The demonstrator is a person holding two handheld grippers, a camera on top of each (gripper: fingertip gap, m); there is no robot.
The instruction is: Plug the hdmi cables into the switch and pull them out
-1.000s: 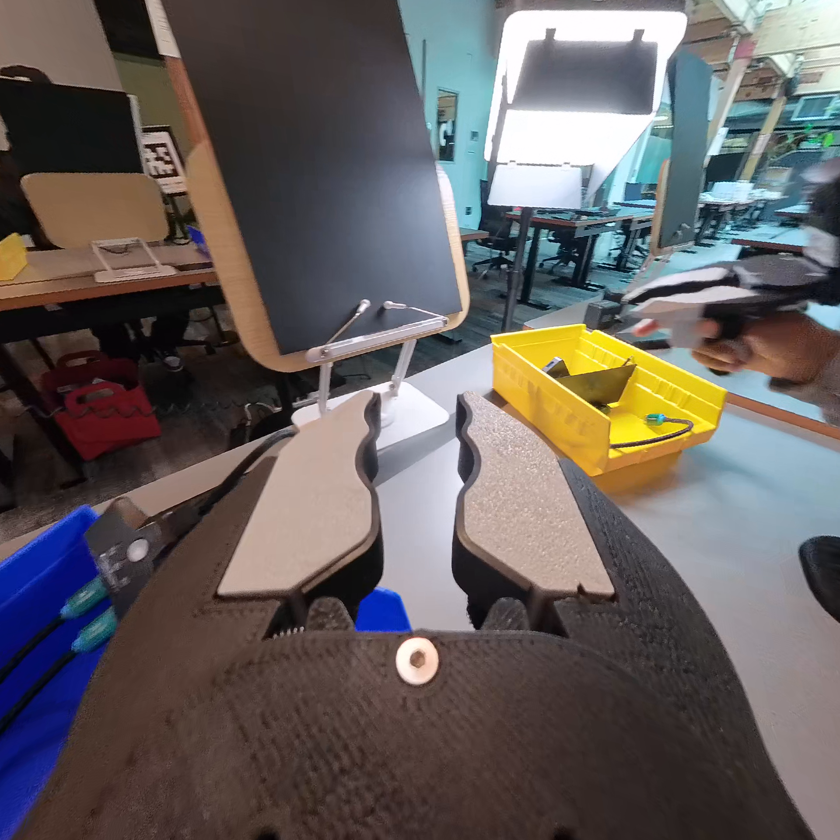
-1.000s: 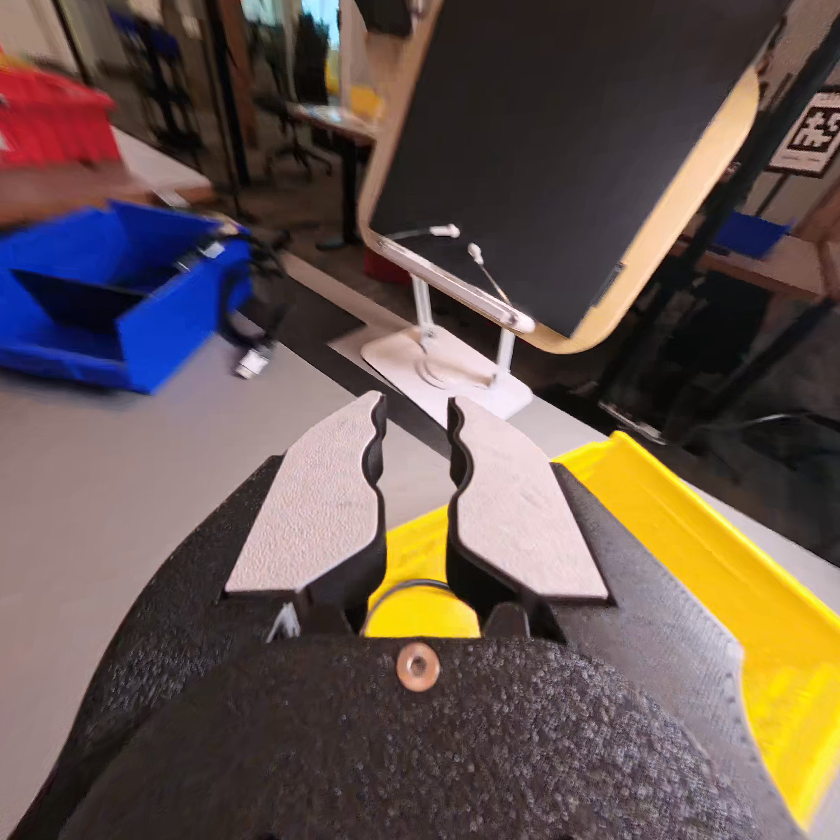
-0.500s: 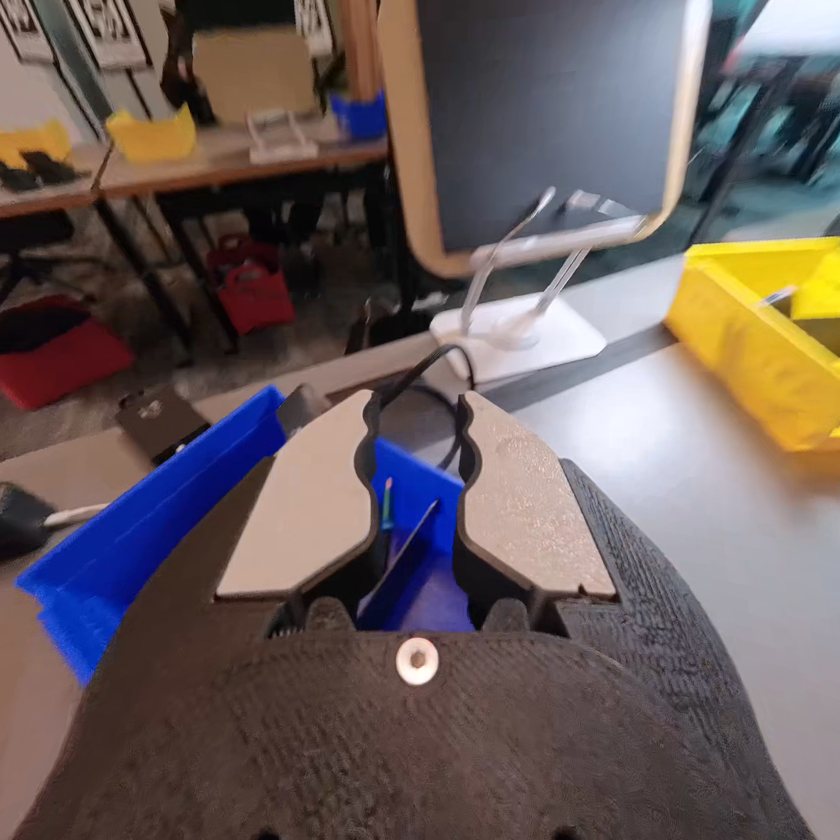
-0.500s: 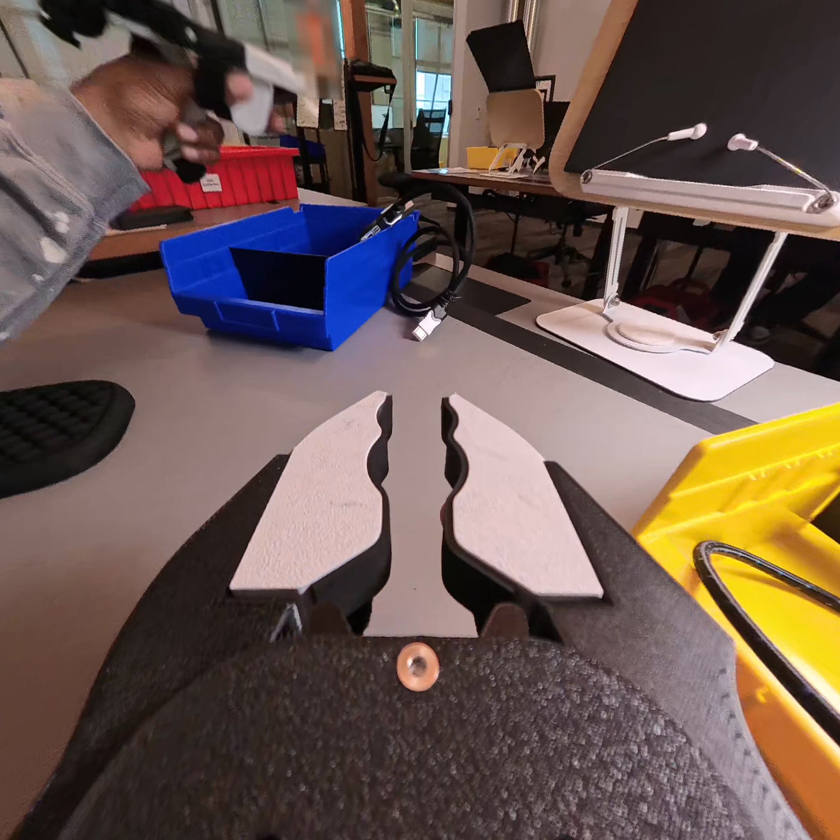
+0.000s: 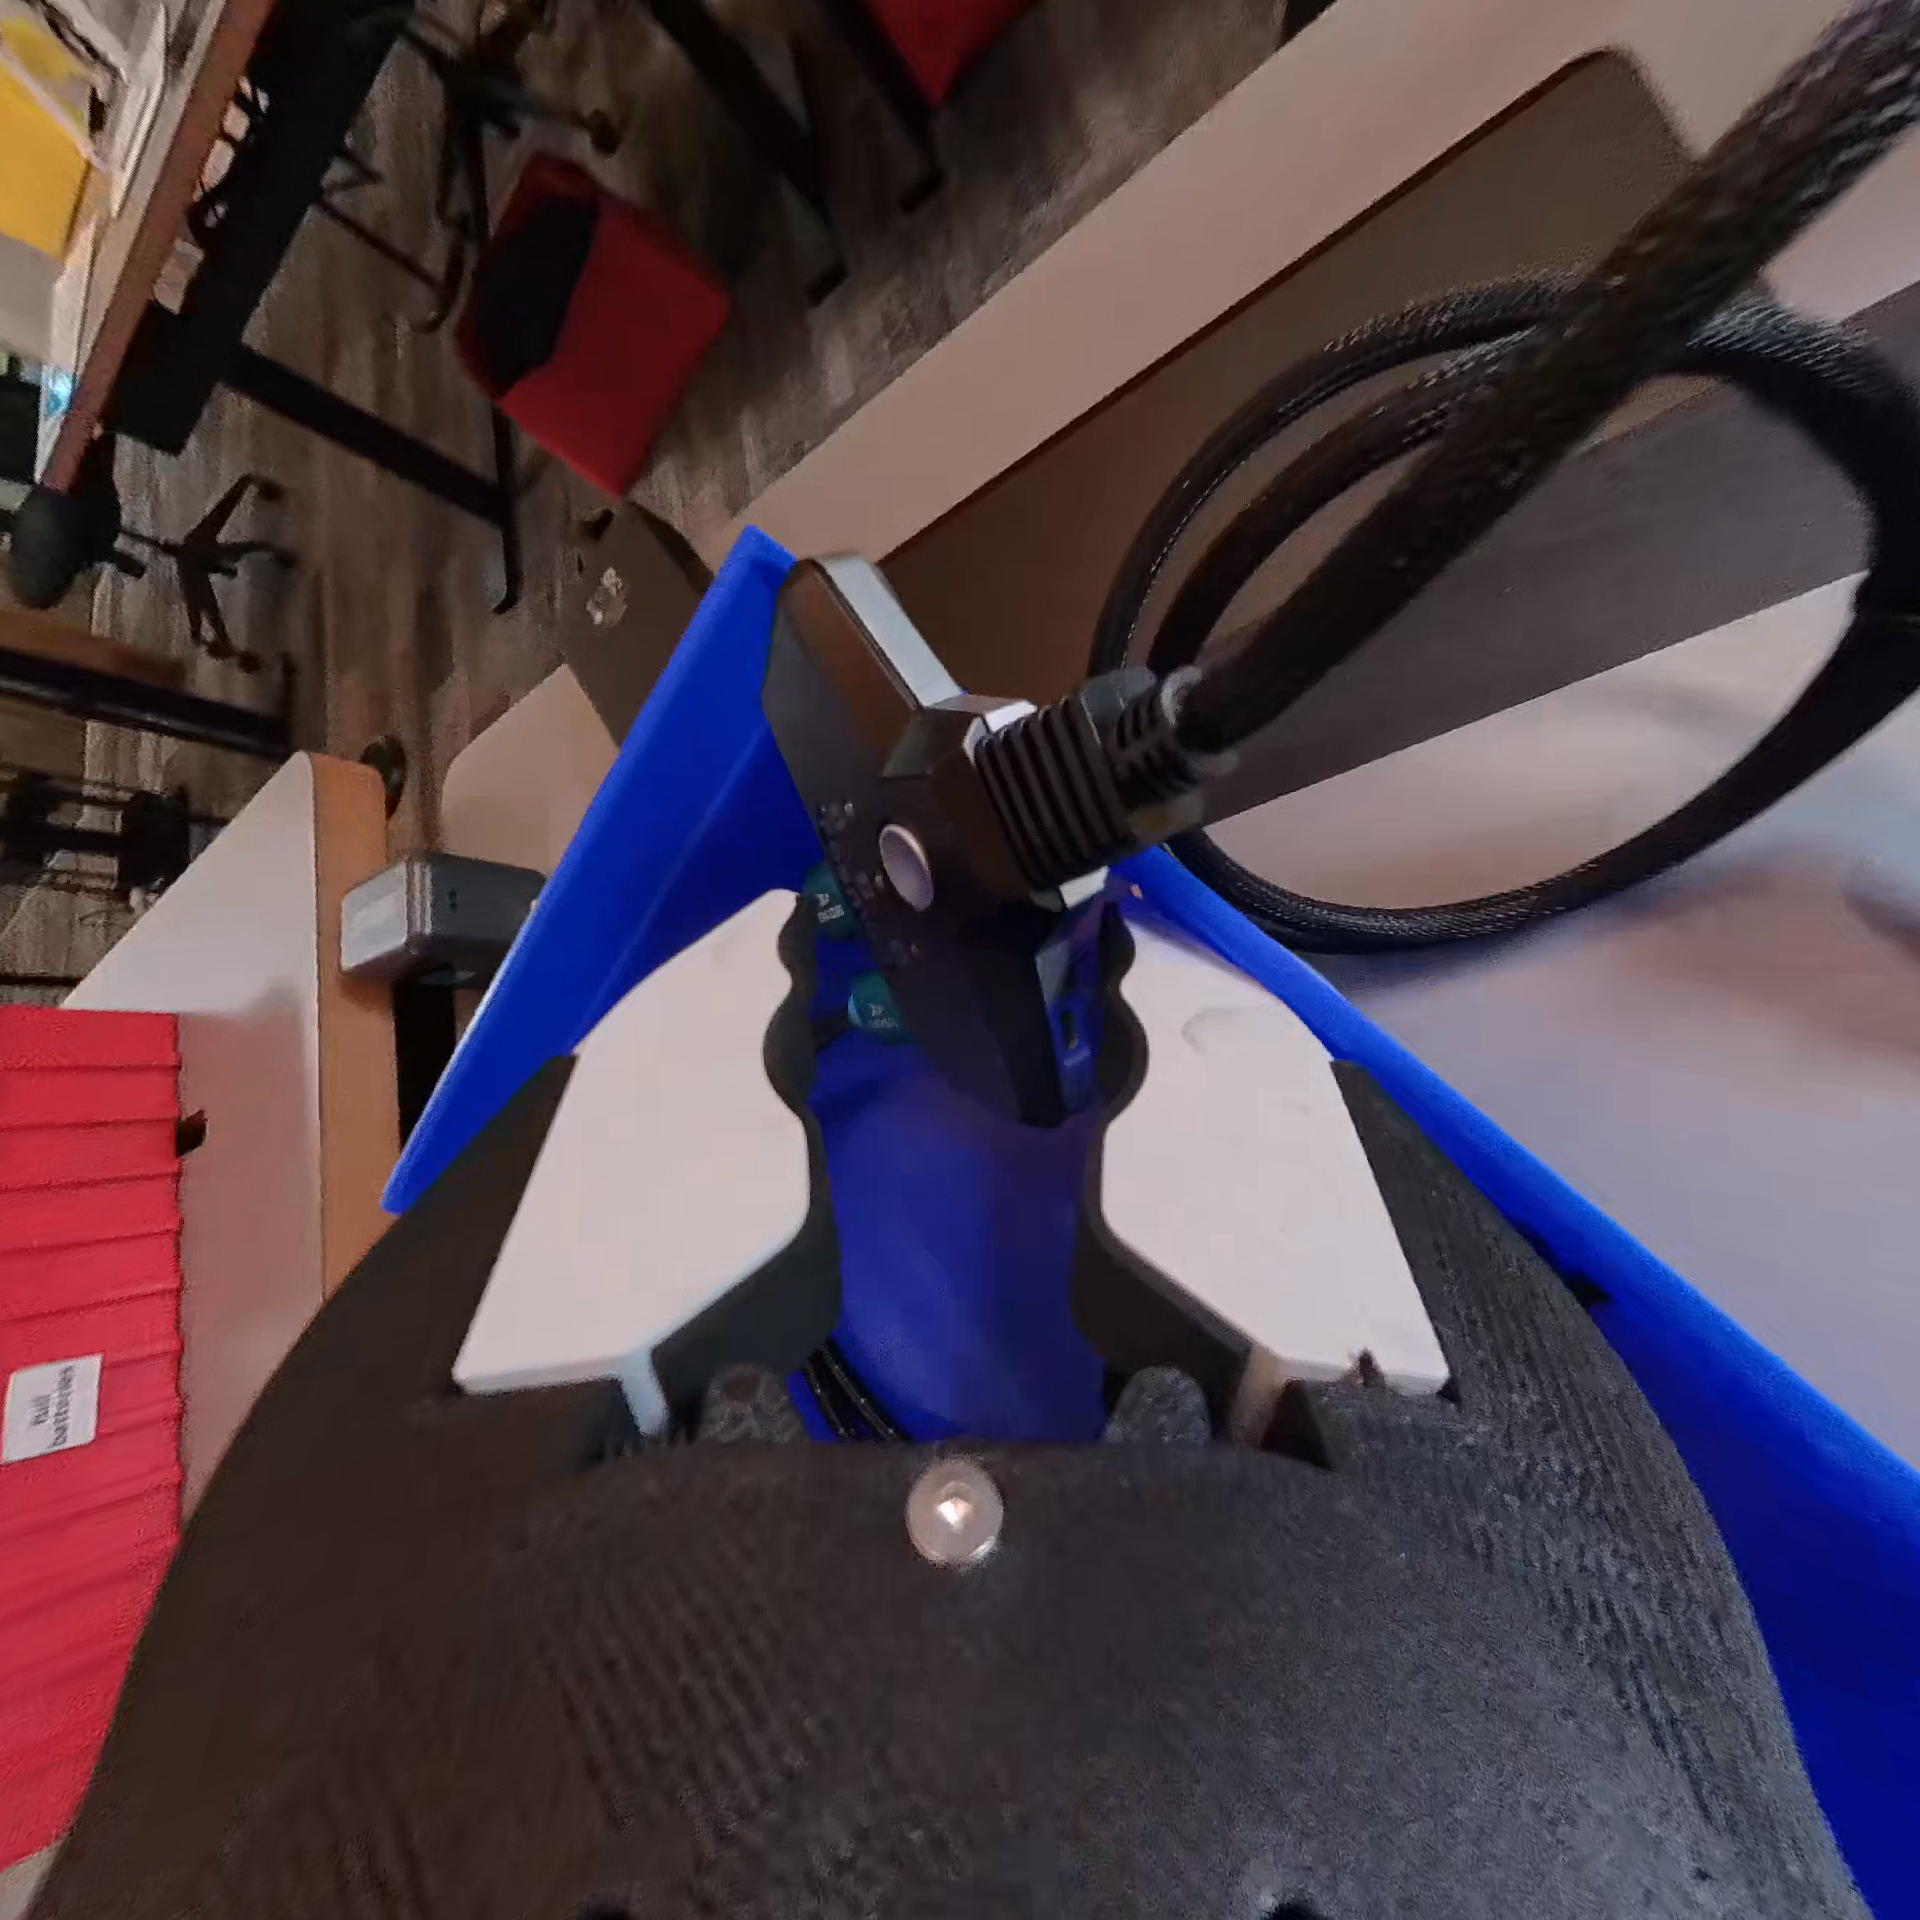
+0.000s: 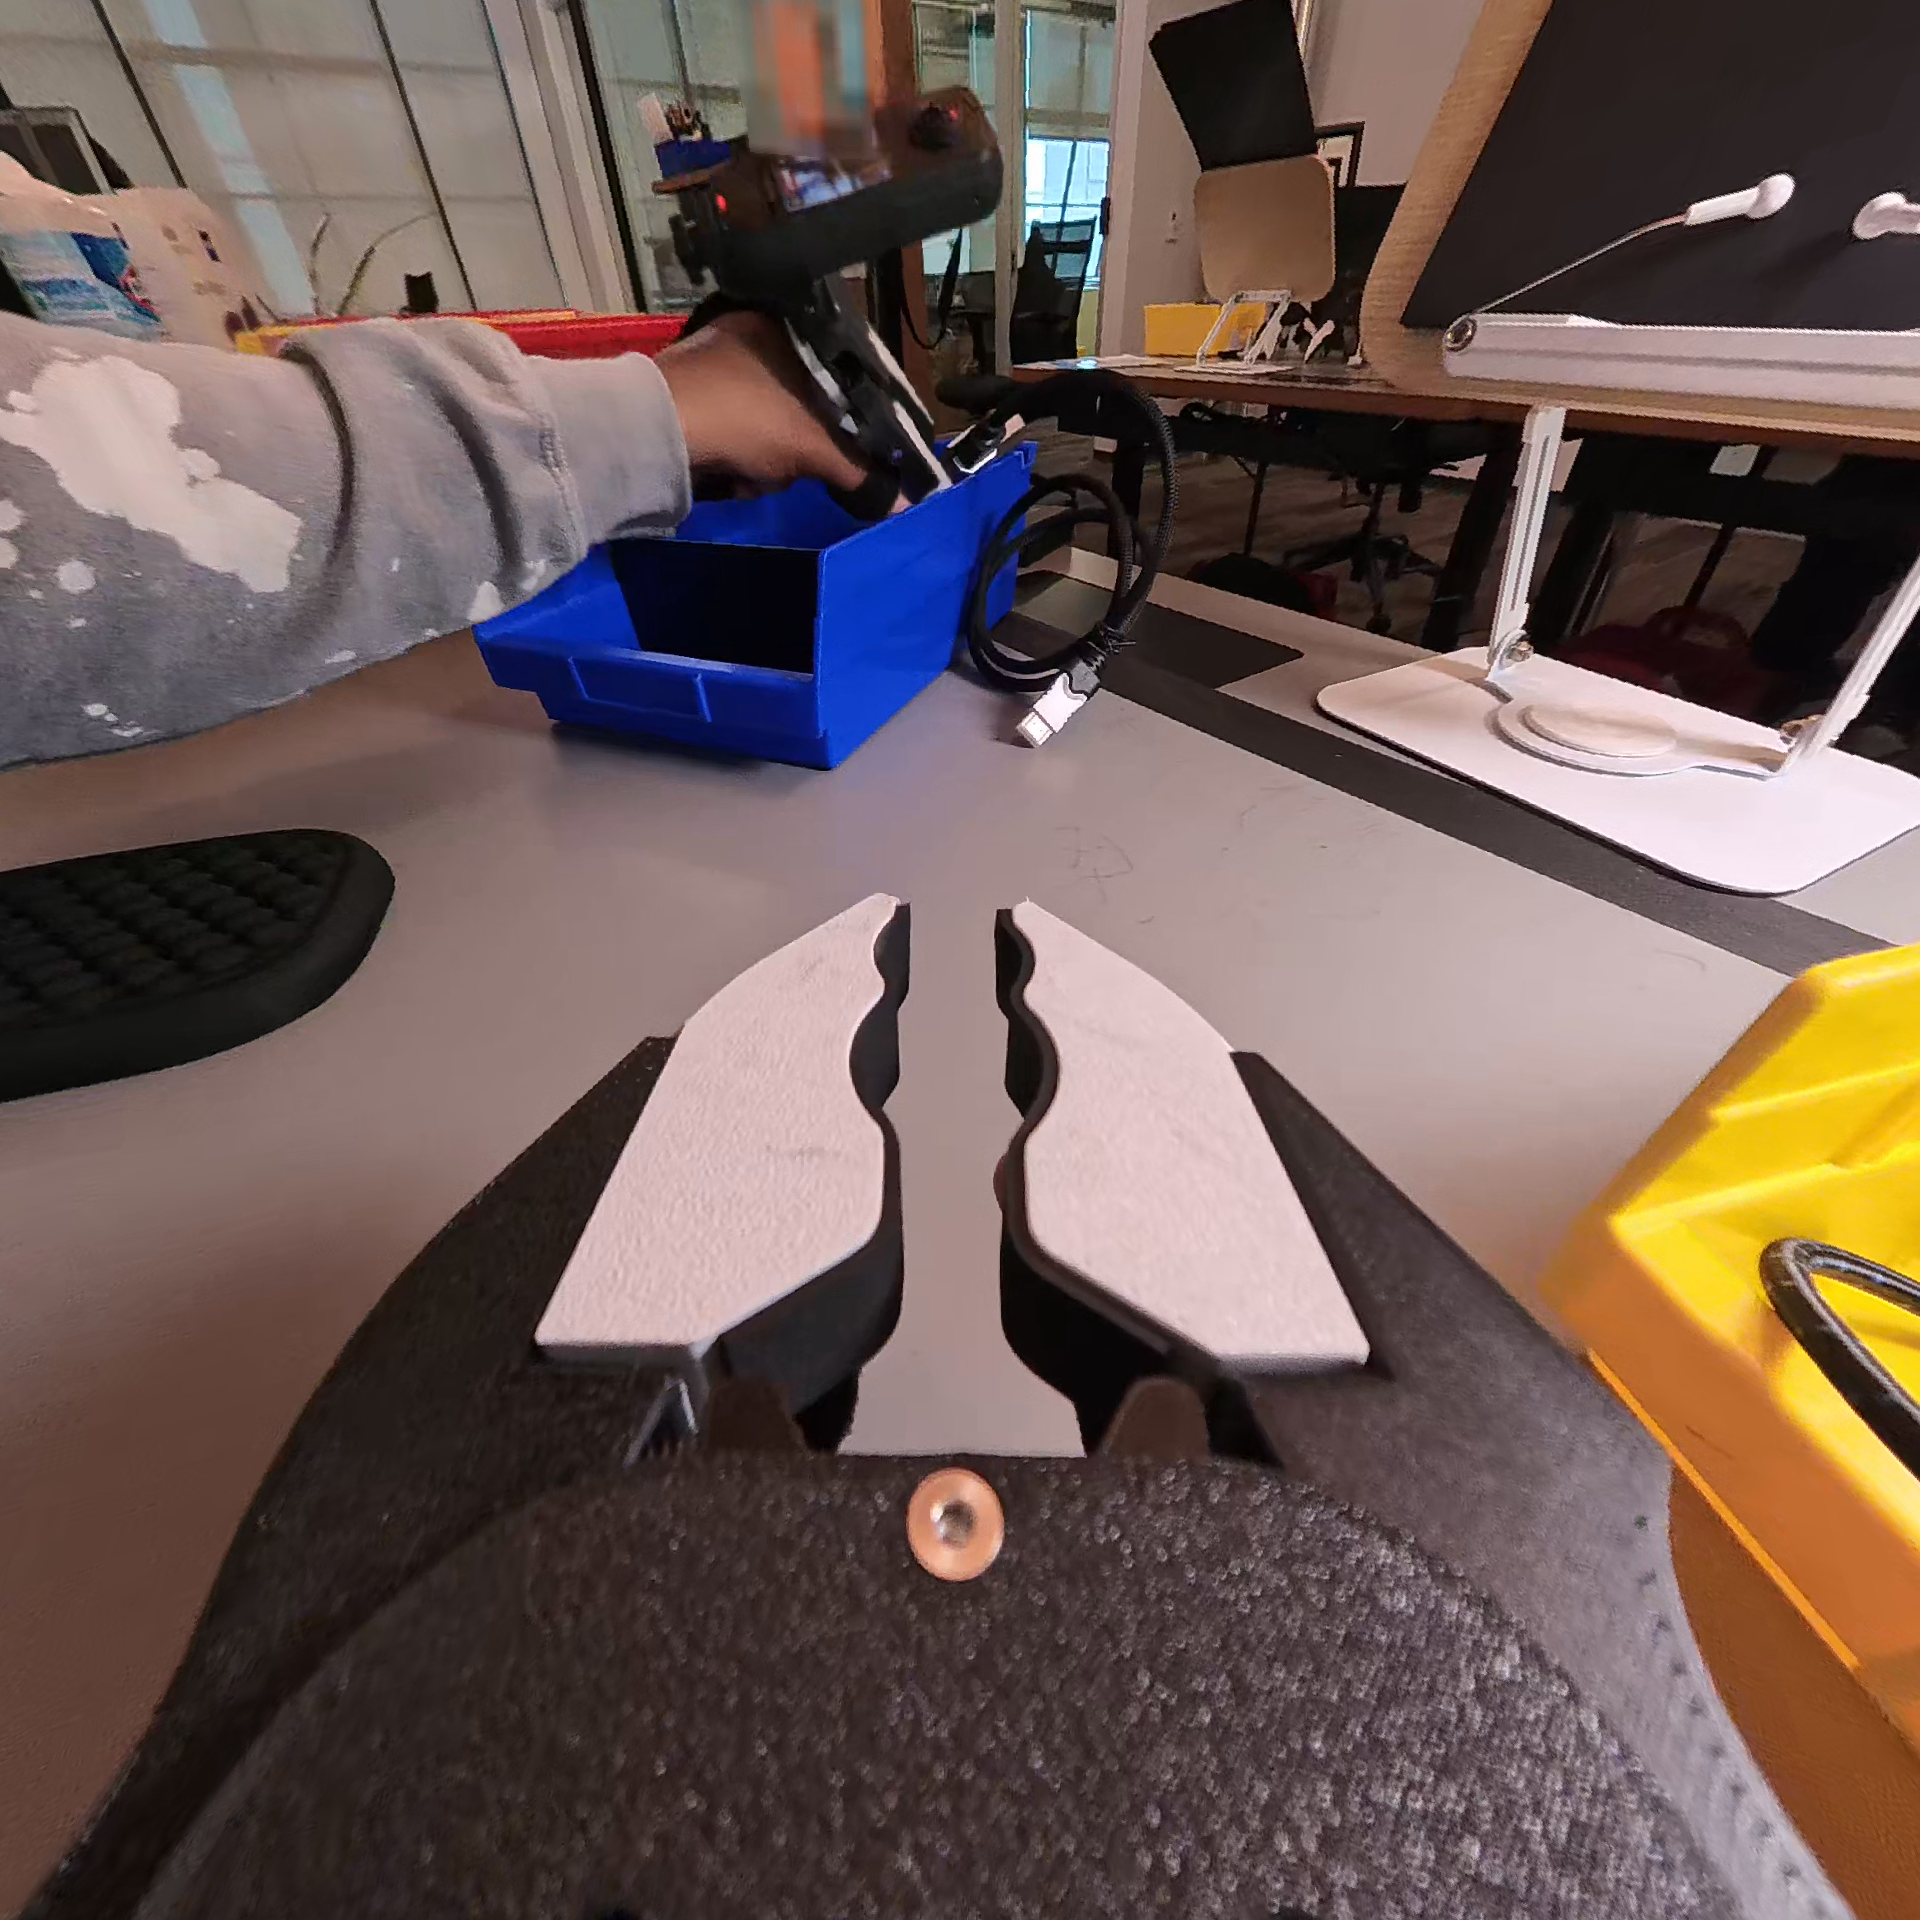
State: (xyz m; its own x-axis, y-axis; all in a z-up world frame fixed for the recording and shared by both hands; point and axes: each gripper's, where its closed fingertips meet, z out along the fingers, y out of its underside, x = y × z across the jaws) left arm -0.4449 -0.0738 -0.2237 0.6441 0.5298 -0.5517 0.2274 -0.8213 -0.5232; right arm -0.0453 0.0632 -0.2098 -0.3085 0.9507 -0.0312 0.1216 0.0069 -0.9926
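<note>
In the left wrist view my left gripper (image 5: 956, 925) is tilted over the blue bin (image 5: 665, 810), open, with its fingertips on either side of the lower end of the black HDMI switch (image 5: 971, 1029). A braided black cable (image 5: 1558, 312) is plugged into the switch's side by a ribbed connector (image 5: 1049, 800). Two teal-ended plugs (image 5: 878, 1013) sit on its other side. In the right wrist view my right gripper (image 6: 953, 920) is open and empty, low over the grey table. Far off there, the left gripper (image 6: 883, 457) reaches into the blue bin (image 6: 894, 613), and the cable's free plug (image 6: 1055, 712) lies on the table.
A yellow bin (image 6: 1766, 1174) holding a black cable (image 6: 1829, 1330) is at my right gripper's right. A black pad (image 6: 156, 935) lies at the left and a white stand (image 6: 1621, 769) at the back right. The person's grey sleeve (image 6: 312, 499) crosses the left side. A red bin (image 5: 73, 1299) is nearby.
My left gripper has swung down and tilted into the blue bin, and its jaws have opened wider around the switch. My right gripper has barely moved since half a second ago.
</note>
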